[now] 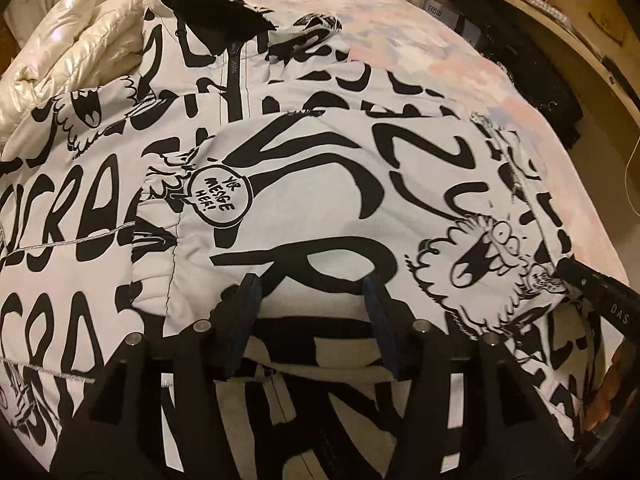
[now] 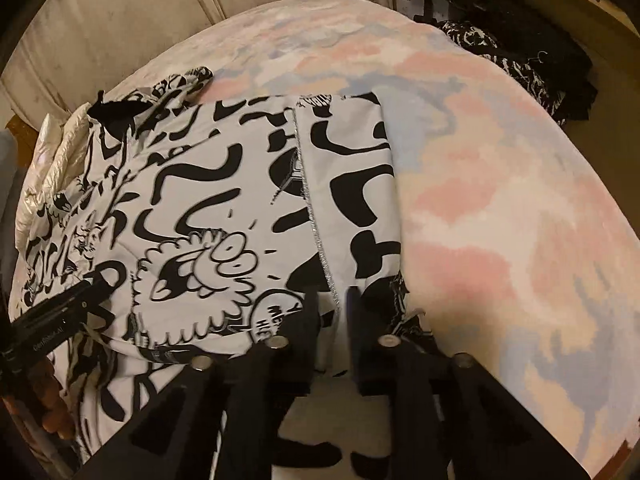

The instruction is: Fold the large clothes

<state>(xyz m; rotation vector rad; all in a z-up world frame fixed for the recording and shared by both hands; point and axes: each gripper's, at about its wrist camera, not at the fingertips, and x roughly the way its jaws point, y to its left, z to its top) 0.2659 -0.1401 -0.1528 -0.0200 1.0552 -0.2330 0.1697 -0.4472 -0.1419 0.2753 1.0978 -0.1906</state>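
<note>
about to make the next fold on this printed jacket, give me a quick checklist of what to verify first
1. Right gripper has the jacket edge between its fingers: ok, narrow gap with the silver seam in it.
2. Left gripper gripping: not ok, fingers stand apart over the folded panel.
3. Folded panel lying flat: ok, mostly smooth.
4. Bed cover free beside the jacket: ok.
5. White puffy garment apart from the jacket: not ok, it touches the far corner.
6. Zip closed: cannot tell.
</note>
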